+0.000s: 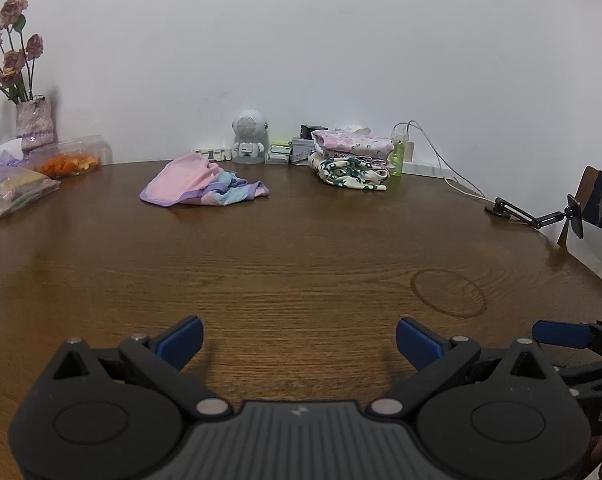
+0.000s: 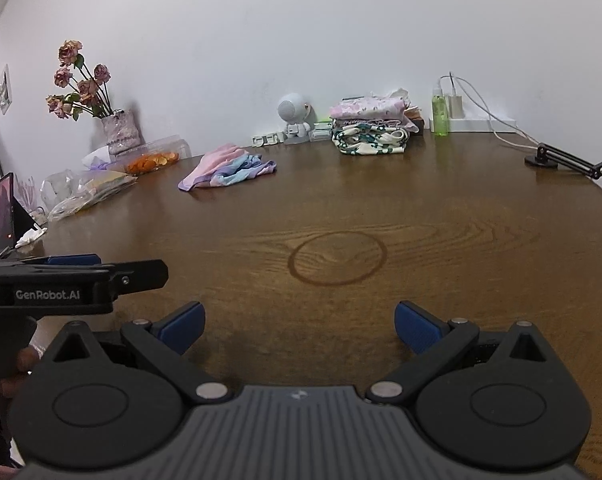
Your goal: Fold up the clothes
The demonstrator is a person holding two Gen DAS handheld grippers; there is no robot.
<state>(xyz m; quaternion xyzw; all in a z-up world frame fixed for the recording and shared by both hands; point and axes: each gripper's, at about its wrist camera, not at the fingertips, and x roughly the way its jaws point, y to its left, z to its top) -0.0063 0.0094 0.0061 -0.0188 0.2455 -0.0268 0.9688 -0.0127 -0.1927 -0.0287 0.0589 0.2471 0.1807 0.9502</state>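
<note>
While our left gripper and right gripper hover spread wide and empty over the bare table, we judge the crumpled pink garment, far off at eleven o'clock, light and limp, best pinched by its purple hem.

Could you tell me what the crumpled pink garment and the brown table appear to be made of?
The crumpled pink, blue and purple garment looks like soft, matte knit fabric: it slumps in loose folds. The brown table looks like wood or wood-look veneer with a satin finish: grain lines, faint sheen and a ring mark show.
</note>
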